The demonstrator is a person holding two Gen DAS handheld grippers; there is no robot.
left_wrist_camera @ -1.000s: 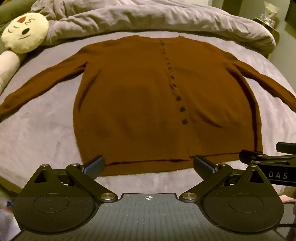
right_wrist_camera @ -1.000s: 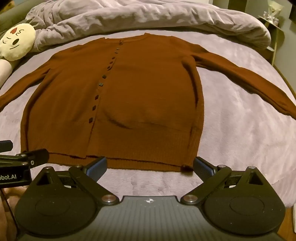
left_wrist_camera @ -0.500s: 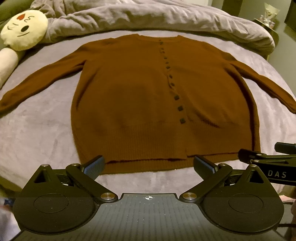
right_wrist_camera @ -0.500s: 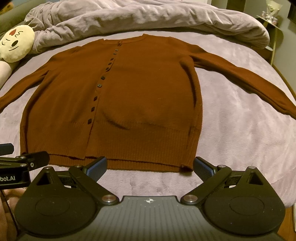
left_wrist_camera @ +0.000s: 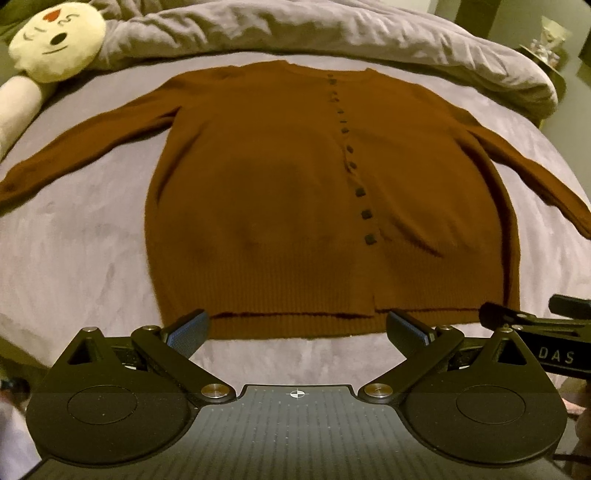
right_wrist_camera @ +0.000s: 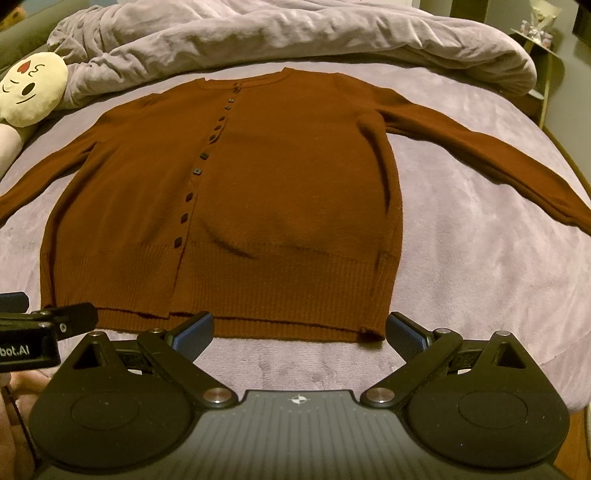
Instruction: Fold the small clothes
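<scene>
The brown cardigan [left_wrist_camera: 280, 206] lies flat on the bed [left_wrist_camera: 74, 243] as before; both grippers, jaws wide and empty, still hover just short of its hem.

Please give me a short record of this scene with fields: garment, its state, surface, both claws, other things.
garment: brown cardigan
state: flat, buttoned, sleeves spread out, unfolded
surface: bed
left claw: open, near the hem, holding nothing
right claw: open, near the hem, holding nothing
other: plush toy and duvet beyond the collar
</scene>
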